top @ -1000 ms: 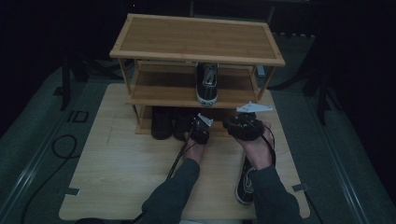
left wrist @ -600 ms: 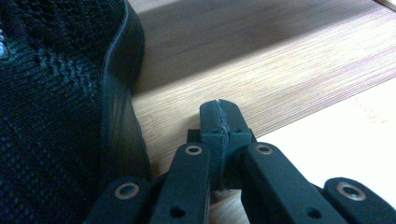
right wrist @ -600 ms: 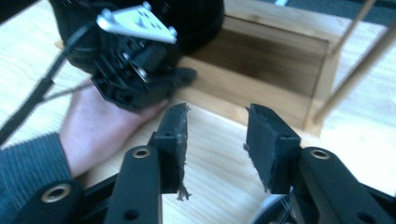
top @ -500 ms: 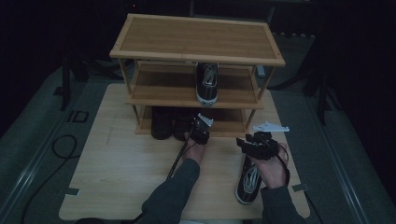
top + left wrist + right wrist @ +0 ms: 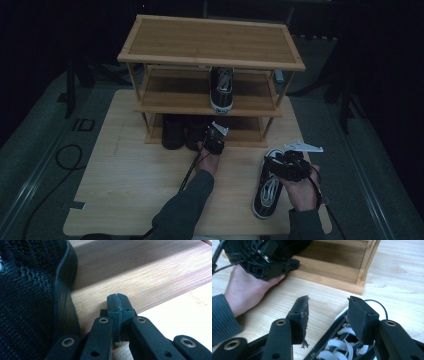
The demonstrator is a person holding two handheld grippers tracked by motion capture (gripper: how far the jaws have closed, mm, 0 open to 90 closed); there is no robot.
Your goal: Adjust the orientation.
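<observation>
Sneaker (image 5: 268, 189), black with white laces and white sole edge, lies flat on the bench (image 5: 125, 190) near its right front corner, toe pointing toward the shoe rack (image 5: 212, 40). Right claw (image 5: 284, 167) hangs over the toe half of this sneaker; in the right gripper view its jaws stand wide apart, one over bare bench and one over the laces (image 5: 342, 345), gripping nothing; whether the jaw touches the laces cannot be told. Left claw (image 5: 215, 137) sits at the front edge of the rack's lowest shelf, just beside a pair of dark shoes (image 5: 182, 131) stowed there. In the left gripper view its jaws are pressed fully together with nothing between them, tips resting at the lip of the bottom shelf (image 5: 140, 277), and a black knit shoe (image 5: 32, 302) with a smooth black sole rim stands close on the jaws' left side; contact between jaw and shoe cannot be confirmed. The right gripper view also shows the person's left hand (image 5: 249, 290) wrapped around the left gripper body, grey sleeve at the wrist, lying on the bench against the shelf front. Middle shelf of the rack carries a second black-and-white sneaker (image 5: 221, 90), toe facing the person, set right of centre. Top shelf is bare wood. Rack stands at the far half of the bench, well apart from the sneaker under the right claw.
</observation>
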